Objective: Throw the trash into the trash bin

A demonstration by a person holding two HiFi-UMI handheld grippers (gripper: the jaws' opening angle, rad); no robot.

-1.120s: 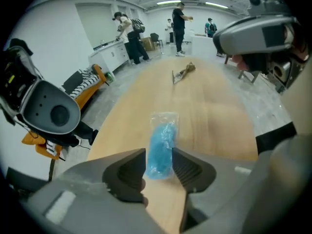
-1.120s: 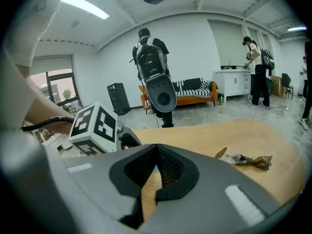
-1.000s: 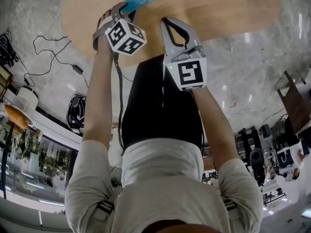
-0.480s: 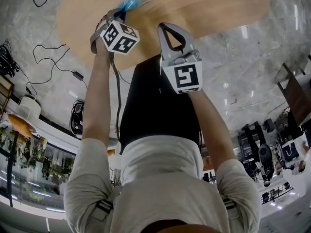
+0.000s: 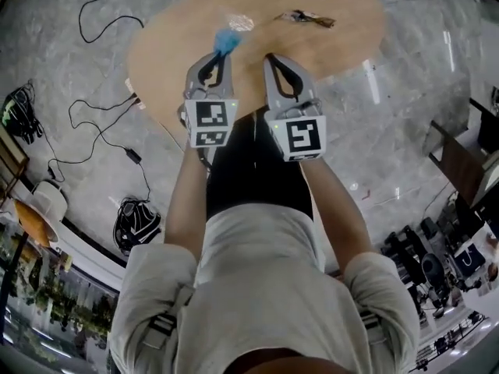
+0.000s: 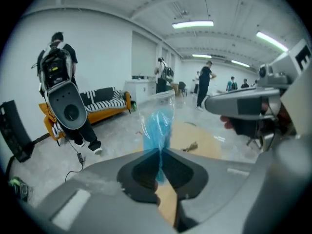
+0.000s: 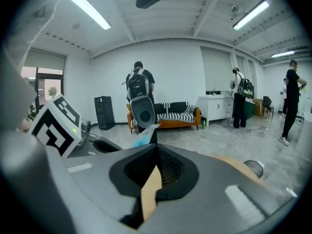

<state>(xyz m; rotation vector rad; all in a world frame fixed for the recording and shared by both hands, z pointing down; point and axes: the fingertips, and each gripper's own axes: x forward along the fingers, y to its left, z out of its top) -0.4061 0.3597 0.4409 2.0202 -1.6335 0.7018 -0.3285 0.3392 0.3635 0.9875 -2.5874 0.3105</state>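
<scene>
A: What does the left gripper (image 5: 224,54) (image 6: 160,153) have?
B: Its jaws have just been closing and pinch a blue plastic wrapper (image 5: 227,40) (image 6: 158,125), which sticks out past the tips, over the wooden table (image 5: 343,41).
A: And the right gripper (image 5: 274,59) (image 7: 155,152)?
B: Jaws together, nothing between them. 2 more scraps lie on the table: a clear wrapper (image 5: 236,22) and a brown piece (image 5: 306,18), farther along the tabletop.

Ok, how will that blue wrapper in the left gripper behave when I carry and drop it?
Probably floppy: the blue wrapper is thin crinkled film, and the jaws of the left gripper have just closed on one end. Likely very light, so it may flutter or cling on release.
</scene>
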